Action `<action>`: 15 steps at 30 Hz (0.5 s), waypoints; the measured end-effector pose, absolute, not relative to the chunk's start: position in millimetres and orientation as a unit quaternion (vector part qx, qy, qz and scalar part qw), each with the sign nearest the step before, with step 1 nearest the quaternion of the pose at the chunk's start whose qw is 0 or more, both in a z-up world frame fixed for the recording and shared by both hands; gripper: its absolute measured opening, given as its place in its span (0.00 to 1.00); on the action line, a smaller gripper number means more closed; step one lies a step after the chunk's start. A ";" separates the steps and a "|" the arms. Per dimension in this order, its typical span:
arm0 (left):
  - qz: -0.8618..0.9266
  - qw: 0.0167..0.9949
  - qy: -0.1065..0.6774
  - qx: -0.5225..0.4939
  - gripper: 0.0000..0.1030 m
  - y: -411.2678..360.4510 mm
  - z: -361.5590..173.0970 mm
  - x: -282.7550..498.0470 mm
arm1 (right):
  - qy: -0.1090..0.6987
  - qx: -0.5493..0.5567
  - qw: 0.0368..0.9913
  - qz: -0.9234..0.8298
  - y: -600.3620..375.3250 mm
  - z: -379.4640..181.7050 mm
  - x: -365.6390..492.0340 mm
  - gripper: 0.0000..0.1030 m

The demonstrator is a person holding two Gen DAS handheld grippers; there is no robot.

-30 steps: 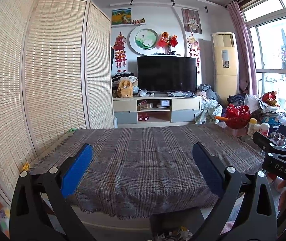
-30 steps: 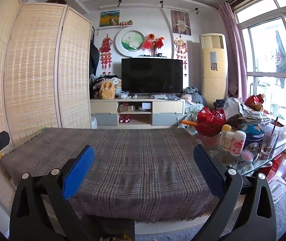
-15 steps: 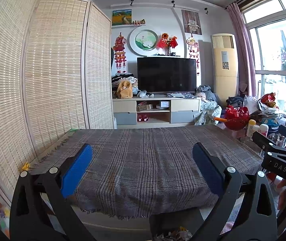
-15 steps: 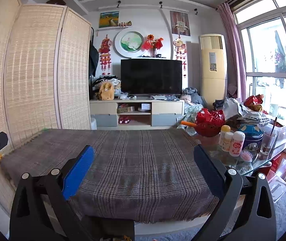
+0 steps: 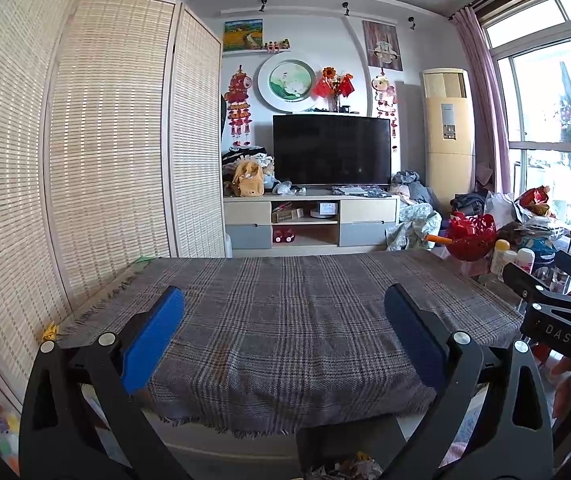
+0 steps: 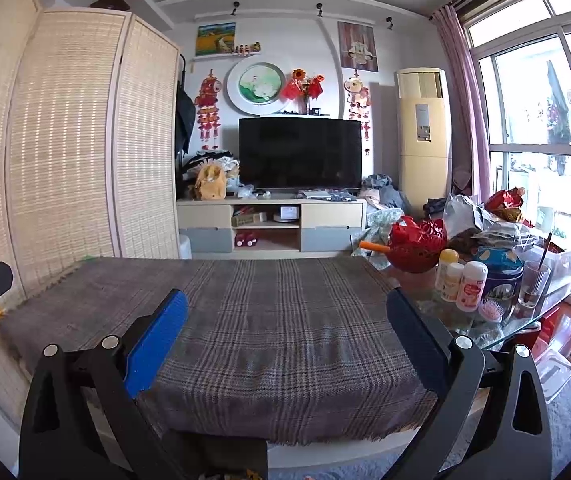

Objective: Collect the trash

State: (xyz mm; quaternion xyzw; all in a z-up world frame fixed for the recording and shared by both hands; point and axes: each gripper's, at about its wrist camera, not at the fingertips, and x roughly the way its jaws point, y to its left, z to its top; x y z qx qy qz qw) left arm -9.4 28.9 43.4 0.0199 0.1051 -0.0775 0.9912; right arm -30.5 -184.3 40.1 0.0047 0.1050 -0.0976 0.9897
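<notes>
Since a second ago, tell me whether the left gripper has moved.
No. In the left wrist view the left gripper frames the plaid cloth and the TV almost exactly as before; any drift is slight.

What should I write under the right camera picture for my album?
Right gripper, jaws wide open, held above a plaid cloth, facing the TV.

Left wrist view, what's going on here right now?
A person holds a tool in each hand above a table covered with a plaid cloth. The left tool and the right tool are both open and hold nothing. Some crumpled paper scraps lie below the near table edge, untouched. No trash is being gripped yet.
</notes>
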 end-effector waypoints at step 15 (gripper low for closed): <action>-0.079 0.991 0.104 0.022 0.92 28.3 44.7 -9.6 | 0.105 0.009 0.990 -0.098 -186.6 39.7 -29.4 0.97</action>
